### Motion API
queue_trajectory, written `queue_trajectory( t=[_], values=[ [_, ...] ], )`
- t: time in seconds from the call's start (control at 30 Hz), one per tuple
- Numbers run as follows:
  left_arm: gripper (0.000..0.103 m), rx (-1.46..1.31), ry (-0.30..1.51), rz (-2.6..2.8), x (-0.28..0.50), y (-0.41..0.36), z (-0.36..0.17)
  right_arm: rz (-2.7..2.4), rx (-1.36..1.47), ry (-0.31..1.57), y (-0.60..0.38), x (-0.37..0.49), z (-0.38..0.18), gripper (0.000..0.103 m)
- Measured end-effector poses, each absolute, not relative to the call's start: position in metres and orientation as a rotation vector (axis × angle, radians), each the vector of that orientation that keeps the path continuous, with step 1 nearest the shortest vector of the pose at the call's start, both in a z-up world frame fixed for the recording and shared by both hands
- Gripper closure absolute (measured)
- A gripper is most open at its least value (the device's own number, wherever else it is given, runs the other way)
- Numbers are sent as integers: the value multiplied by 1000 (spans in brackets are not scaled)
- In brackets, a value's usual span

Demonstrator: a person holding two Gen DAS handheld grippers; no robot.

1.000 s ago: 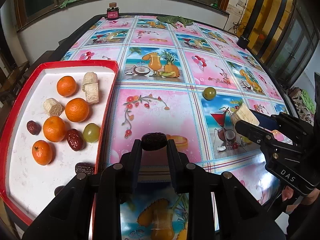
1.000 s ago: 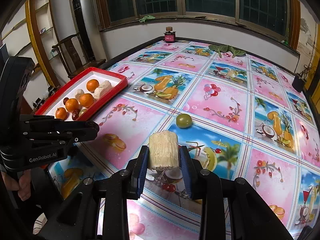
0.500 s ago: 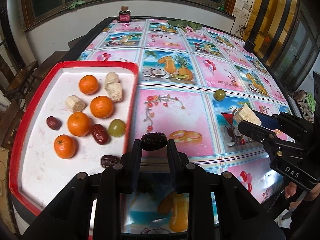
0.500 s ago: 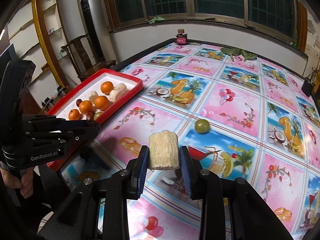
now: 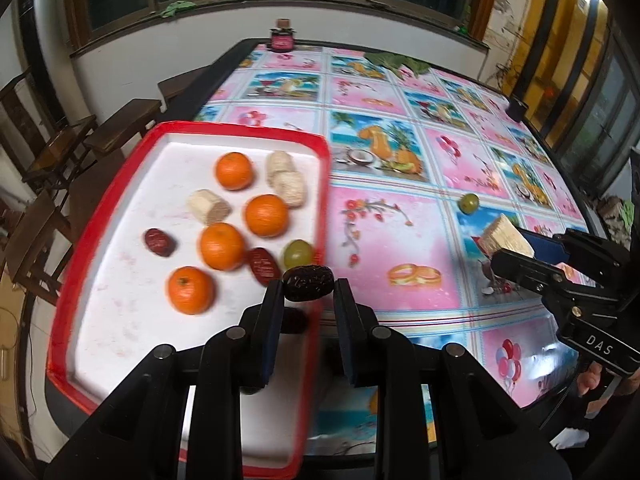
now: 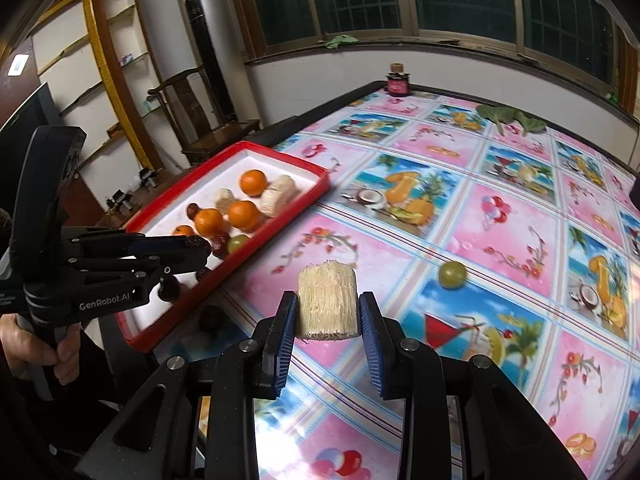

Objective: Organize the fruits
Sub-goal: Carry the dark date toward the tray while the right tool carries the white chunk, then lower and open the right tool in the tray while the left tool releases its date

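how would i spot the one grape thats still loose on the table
Start at the red tray at the table's left edge and look right across the pictured tablecloth. The loose green grape lies alone there, on the border between a pink panel and a blue one. The other green grape lies inside the tray.

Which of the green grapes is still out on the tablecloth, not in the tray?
The green grape alone on the tablecloth; the other grape lies inside the red tray.

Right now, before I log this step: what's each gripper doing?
Left gripper: closed on a dark date.
Right gripper: closed on a pale sugarcane chunk.
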State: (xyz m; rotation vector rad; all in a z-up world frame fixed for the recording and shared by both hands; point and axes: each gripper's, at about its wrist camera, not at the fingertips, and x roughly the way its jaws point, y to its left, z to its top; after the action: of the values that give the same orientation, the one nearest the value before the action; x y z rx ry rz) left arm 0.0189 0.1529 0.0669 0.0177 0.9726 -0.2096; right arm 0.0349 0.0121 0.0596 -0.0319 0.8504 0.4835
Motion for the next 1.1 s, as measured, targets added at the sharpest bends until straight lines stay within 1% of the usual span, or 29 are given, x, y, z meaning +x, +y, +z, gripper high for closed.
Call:
queue_trajectory(
  t=[0.23, 0.5, 0.8, 1.1],
  values=[
    [80, -28, 966, -133, 18, 194, 69, 518, -40, 845, 27, 37, 63, 71],
    [80, -73, 991, -74, 17, 230, 55, 542, -58, 862, 40, 40, 58, 71],
    [80, -91, 1023, -90, 12, 236, 40, 589, -89, 862, 63, 51, 63, 71],
    [80, -101, 1040, -127, 13, 233, 33, 706, -104, 872, 108, 82, 73, 71]
  ],
)
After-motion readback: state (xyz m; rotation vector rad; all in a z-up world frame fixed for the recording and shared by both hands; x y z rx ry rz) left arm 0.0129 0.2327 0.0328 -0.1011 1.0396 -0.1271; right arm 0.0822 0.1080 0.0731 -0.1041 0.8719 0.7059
